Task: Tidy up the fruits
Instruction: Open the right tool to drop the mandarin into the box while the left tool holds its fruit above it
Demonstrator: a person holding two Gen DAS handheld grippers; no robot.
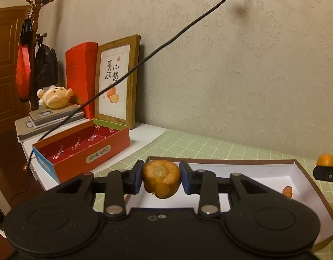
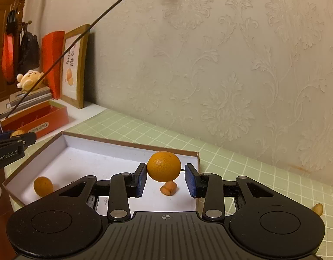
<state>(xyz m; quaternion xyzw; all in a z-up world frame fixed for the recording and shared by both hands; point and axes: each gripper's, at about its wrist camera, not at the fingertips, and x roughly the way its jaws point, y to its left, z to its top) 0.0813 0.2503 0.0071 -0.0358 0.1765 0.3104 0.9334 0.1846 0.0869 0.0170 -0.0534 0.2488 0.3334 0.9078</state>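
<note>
Left wrist view: the left hand-held gripper [image 1: 161, 176] has a brownish, rough-skinned fruit [image 1: 161, 178] between its blue pads, up in the air over the near left part of a shallow white box [image 1: 242, 169] with a brown rim. The fruit touches the left pad and sits very close to the right one; whether the pads press on it I cannot tell. The box lies on a green gridded mat [image 1: 188, 145] on the table [image 1: 144, 134]. A small orange stub [image 1: 287, 191] lies on the box floor to the right.

In the right wrist view the right hand-held gripper [image 2: 165, 173] holds a round orange [image 2: 163, 166] at the tips of its narrowly set jaws, above the right half of the box, near the far wall. The stub lies on the box floor below it, and a second small orange fruit [image 2: 43, 186] rests in the near left corner. A small yellowish piece [image 2: 318, 209] lies on the mat outside the box, at the right.

At the table's left end stand an open red box [image 1: 84, 149], a framed picture [image 1: 116, 82], a red bag [image 1: 81, 75] and a plush toy [image 1: 54, 97] on a stack of flat grey items. A black cable [image 1: 166, 43] runs across the wall
</note>
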